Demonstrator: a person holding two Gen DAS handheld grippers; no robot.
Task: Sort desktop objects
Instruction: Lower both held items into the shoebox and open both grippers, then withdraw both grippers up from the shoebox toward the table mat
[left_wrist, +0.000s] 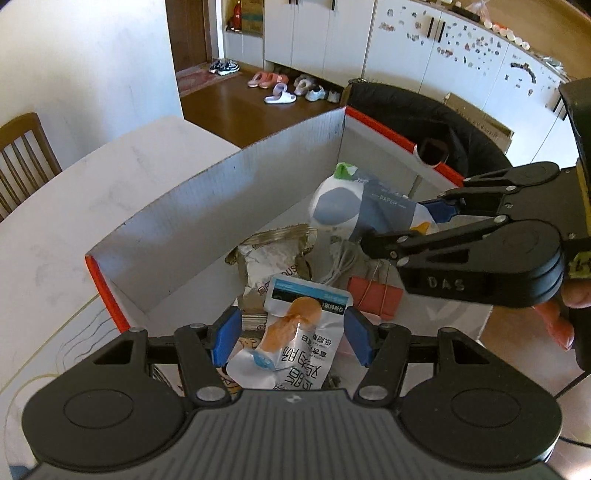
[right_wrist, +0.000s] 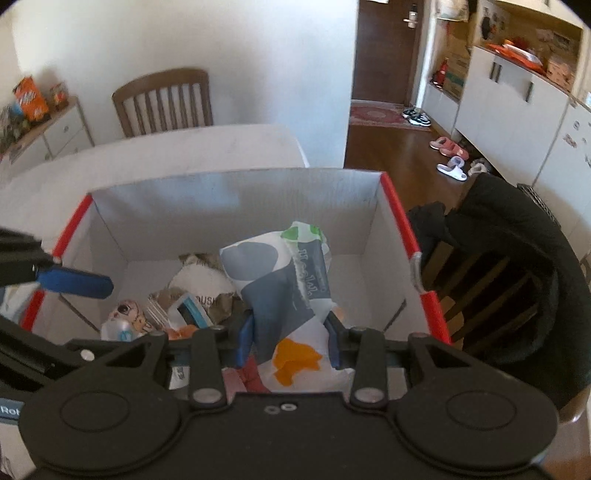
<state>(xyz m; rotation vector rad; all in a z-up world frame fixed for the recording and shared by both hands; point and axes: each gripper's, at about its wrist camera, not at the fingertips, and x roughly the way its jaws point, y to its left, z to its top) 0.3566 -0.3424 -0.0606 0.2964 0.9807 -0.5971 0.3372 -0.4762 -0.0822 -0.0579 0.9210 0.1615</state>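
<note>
A white cardboard box (left_wrist: 221, 206) with red edges stands open on the table, and both grippers hang over it. My left gripper (left_wrist: 291, 339) is shut on a silver snack packet (left_wrist: 306, 350) printed with an orange drumstick, its blue pads pressing both sides. My right gripper (right_wrist: 290, 341) is shut on a soft tissue pack (right_wrist: 280, 280), white with grey-blue, green and orange patches. In the left wrist view the right gripper (left_wrist: 399, 225) comes in from the right with the tissue pack (left_wrist: 340, 206). One blue pad of the left gripper (right_wrist: 74, 282) shows above the box (right_wrist: 229, 199) at the left.
In the box lie a brown-and-white bag (left_wrist: 273, 258), a white cable (left_wrist: 343, 258), a red packet (left_wrist: 373, 299) and a cartoon-faced packet (right_wrist: 129, 314). The white table (left_wrist: 55, 206) runs left to a wooden chair (right_wrist: 162, 103). A black jacket (right_wrist: 517, 258) hangs on a chair at right.
</note>
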